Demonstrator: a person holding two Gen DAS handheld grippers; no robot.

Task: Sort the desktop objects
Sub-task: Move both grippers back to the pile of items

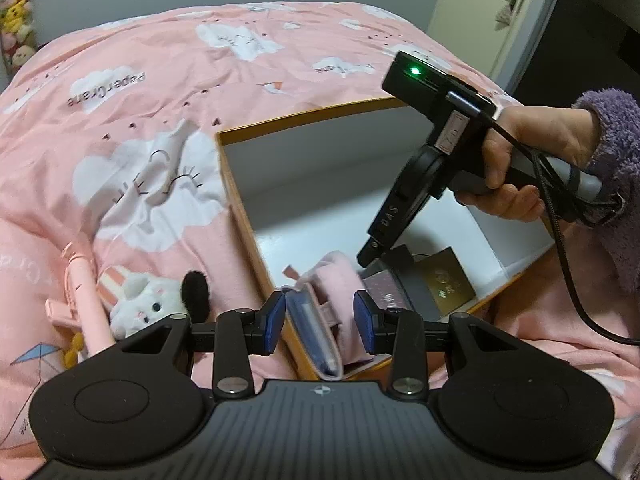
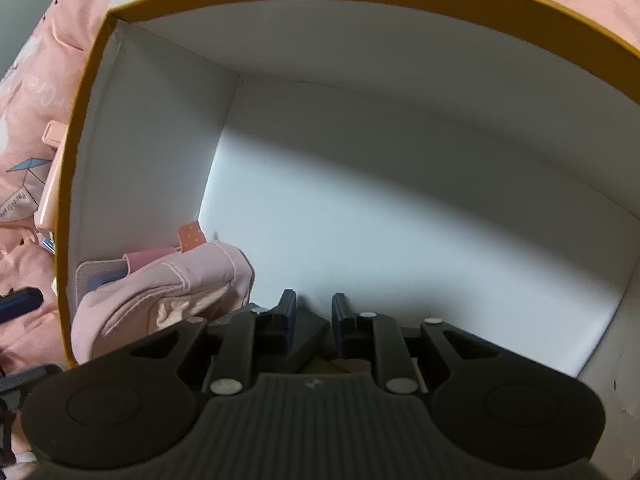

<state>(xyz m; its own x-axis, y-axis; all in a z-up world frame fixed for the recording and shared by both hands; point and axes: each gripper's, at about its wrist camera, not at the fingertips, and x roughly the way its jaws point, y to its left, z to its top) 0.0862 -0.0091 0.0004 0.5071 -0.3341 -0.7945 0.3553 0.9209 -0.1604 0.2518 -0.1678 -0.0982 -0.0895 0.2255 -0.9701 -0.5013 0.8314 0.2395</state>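
- We hold the left gripper [image 1: 320,322] above the near rim of the box [image 1: 240,216], fingers apart and clamping nothing, straddling the pink pouch [image 1: 332,292] leaning inside.
- We lower the right gripper [image 2: 314,312] into the box, fingers parted over a dark flat item [image 2: 308,340], probably to deposit it.
- The plush toy [image 1: 148,304] and pink stick [image 1: 84,296] remain on the bed [image 1: 160,60], unsorted.
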